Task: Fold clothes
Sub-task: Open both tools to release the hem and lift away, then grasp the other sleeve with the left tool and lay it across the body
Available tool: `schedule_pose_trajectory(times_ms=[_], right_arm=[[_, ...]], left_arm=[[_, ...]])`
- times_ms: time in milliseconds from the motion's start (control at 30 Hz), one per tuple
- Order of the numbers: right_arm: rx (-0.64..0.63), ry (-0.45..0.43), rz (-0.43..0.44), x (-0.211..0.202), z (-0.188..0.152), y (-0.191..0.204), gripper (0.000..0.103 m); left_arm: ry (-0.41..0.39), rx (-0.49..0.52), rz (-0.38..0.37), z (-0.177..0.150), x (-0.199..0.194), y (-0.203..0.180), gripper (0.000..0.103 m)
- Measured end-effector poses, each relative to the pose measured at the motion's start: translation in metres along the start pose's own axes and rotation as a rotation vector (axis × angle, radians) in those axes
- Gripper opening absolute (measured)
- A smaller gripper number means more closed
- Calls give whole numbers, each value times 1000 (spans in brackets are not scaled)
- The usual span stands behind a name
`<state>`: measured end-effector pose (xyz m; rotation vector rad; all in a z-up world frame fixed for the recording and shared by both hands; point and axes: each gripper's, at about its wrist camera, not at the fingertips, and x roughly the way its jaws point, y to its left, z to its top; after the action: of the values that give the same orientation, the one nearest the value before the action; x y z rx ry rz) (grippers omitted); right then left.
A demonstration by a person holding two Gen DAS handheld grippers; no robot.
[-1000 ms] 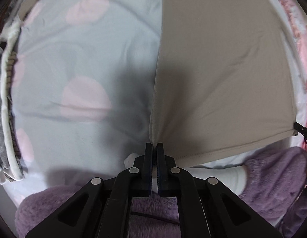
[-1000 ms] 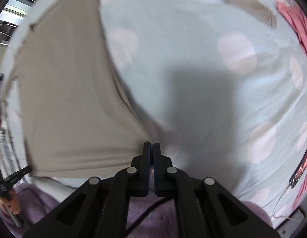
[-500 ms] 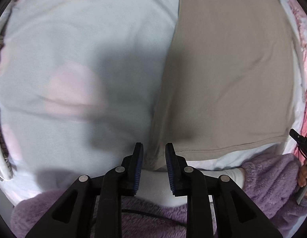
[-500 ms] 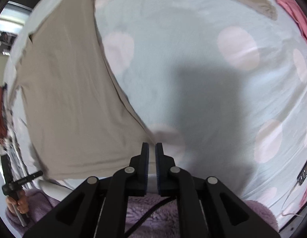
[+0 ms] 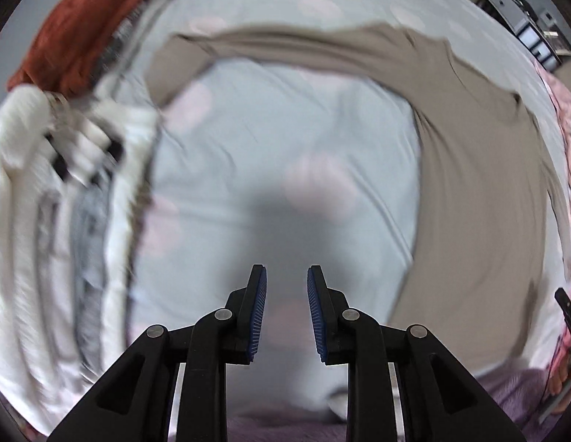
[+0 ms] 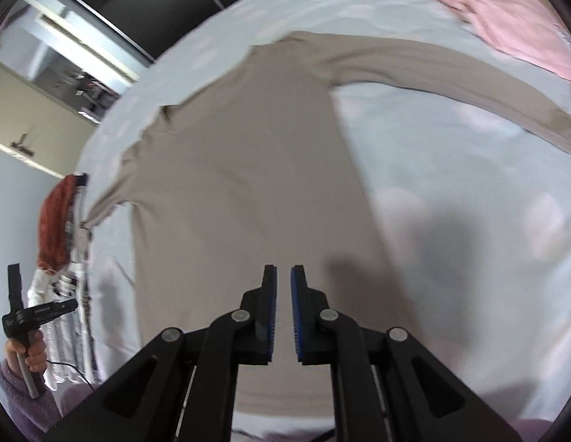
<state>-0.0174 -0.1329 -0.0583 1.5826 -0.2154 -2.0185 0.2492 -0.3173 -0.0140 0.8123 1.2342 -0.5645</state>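
Left gripper (image 5: 286,283), lower centre of the left wrist view: jaws apart, holding nothing, above the pale spotted sheet (image 5: 285,140). The beige long-sleeved shirt (image 5: 480,184) lies flat on the sheet, filling the right of the frame, one sleeve arching across the top. A blurred pile of clothes (image 5: 64,169), topped by a rust-red garment (image 5: 90,25), fills the left edge. Right gripper (image 6: 284,283), lower centre of the right wrist view: jaws slightly apart, empty, over the shirt's body (image 6: 241,184). A pink garment (image 6: 514,11) lies at upper right.
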Motion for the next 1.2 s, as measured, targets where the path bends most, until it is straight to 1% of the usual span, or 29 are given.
schedule_pose_trajectory(times_ms=[67,200,233,300,367,433,500,533,567,667,700,767,867,900,1033,1067,1100,1133,1200], right_arm=[[-45,-29,26,14,4,18,9],[-172,-113,42,45,2,39,9],[-190,-123,50,53,1,45,9],[-217,-128,104,67,-1,47,9],[-224,-94,161,80,0,47,9],[-244,-74,172,89,4,48,9],[-257,-69,173,96,9,49,9],[-260,-68,175,99,12,50,9],[-258,-63,183,102,15,50,9],[-257,-44,201,112,20,52,9],[-259,-35,203,115,21,52,9],[-264,-16,209,120,23,53,9],[-261,9,217,126,24,52,9],[-259,13,219,128,24,52,9],[-248,28,228,133,25,49,9],[-246,32,230,134,26,48,9],[-243,35,231,135,26,48,9],[-241,34,231,134,27,47,9],[-236,29,231,133,28,46,9]], left_arm=[[-26,-16,21,21,12,11,25],[-108,-50,100,57,21,26,25],[-131,6,80,63,19,31,25],[-169,3,72,79,30,36,25],[-204,-8,69,95,37,43,25],[-229,-18,76,109,46,50,25],[-227,-28,90,120,56,60,26],[-210,-42,85,129,64,62,26],[-200,-52,80,142,73,53,26],[-180,-73,79,163,84,62,29],[-177,-69,93,169,89,61,32],[-171,-60,124,182,99,57,35],[-165,-64,149,190,109,58,39],[-166,-65,159,193,112,58,42],[-172,-66,199,202,123,60,42],[-176,-70,211,202,125,61,41],[-181,-76,223,202,126,62,30],[-186,-86,235,202,126,64,14],[-188,-107,252,202,122,69,8]])
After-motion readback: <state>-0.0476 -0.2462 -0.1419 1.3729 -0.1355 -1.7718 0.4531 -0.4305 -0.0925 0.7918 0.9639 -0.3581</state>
